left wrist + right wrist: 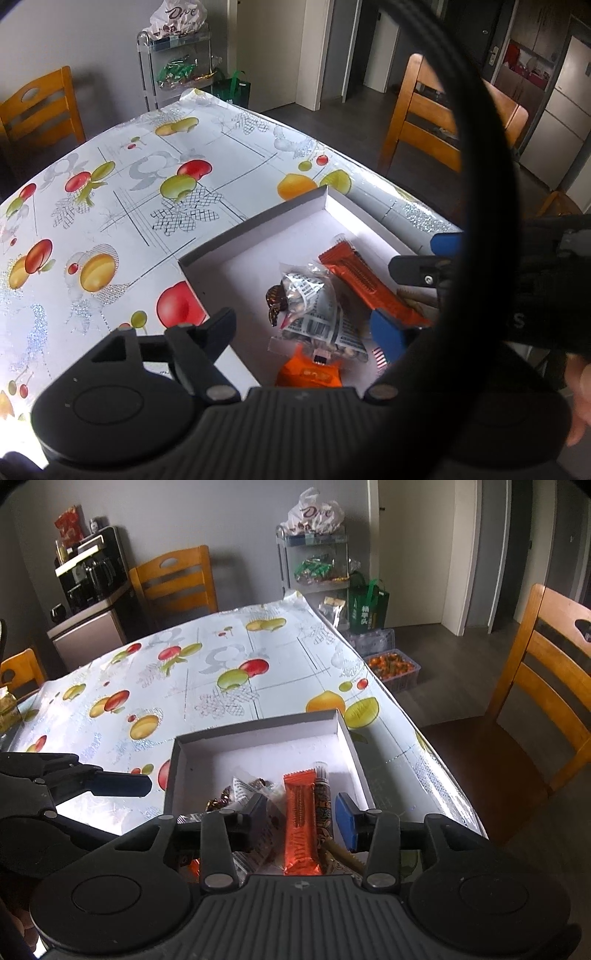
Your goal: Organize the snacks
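We see the fruit-patterned plastic-covered surface [207,686] carrying a shallow white cardboard box [258,734]. Our right gripper [306,812] has jaws spread, astride an orange foil-wrapped snack bar [300,827] without pinching it. Our left gripper [306,325] hangs with jaws spread, empty, above a clear printed snack packet [314,314].

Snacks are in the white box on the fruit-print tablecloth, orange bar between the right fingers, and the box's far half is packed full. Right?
One thing is off: the box's far half is bare, not packed. The right wrist view shows the snacks bunched at its near end. The rest stands: the box sits on the fruit-print tablecloth, and the orange bar lies between the right fingers, which do not press on it.
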{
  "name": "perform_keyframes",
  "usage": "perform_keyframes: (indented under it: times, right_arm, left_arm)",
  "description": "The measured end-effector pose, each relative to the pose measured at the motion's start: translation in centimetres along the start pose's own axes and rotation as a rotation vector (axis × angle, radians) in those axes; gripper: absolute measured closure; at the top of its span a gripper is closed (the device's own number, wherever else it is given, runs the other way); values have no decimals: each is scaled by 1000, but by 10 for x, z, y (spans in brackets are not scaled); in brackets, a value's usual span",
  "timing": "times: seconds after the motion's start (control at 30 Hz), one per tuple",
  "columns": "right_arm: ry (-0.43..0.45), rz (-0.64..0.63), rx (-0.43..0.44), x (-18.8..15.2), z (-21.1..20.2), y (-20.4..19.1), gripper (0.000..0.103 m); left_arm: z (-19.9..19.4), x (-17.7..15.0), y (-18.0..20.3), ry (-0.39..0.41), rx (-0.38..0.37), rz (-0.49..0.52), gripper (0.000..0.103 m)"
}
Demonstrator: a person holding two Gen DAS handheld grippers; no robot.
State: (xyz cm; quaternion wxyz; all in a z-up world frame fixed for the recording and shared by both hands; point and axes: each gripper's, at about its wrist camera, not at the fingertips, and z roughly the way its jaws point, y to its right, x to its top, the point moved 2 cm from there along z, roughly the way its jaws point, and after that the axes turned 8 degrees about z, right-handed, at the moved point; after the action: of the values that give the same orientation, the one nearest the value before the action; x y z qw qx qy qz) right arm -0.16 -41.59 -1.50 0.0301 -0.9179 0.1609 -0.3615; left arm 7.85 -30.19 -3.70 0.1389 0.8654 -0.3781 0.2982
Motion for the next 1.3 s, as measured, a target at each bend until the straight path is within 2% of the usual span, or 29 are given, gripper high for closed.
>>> perform_keyframes:
  times: [0.1, 0.17, 0.3, 0.47, 0.6, 0.9, 1.3]
  right_arm:
    - [11, 2, 2, 0, -5, -4, 59]
    - [19, 2, 4, 0, -9, -8, 58]
    - [38, -1, 0, -2, -18, -12, 45]
    - [51, -3, -9, -7, -29, -14, 41]
    - [61, 4, -17, -10, -37, -13, 29]
    - [91, 13, -44, -17, -58, -11, 9]
    - [109, 30, -67, -23, -67, -14, 7]
  left_arm:
    - [-8, -2, 1, 7, 22, 9, 22]
    - [-12, -3, 1, 12, 27, 13, 17]
    - [-23, -6, 0, 23, 18, 16, 14]
    - [-37, -12, -2, 35, 26, 18, 10]
    - [-48, -17, -4, 42, 11, 17, 10]
    - [-59, -26, 0, 50, -8, 45, 8]
    - [-67, -29, 3, 60, -22, 69, 8]
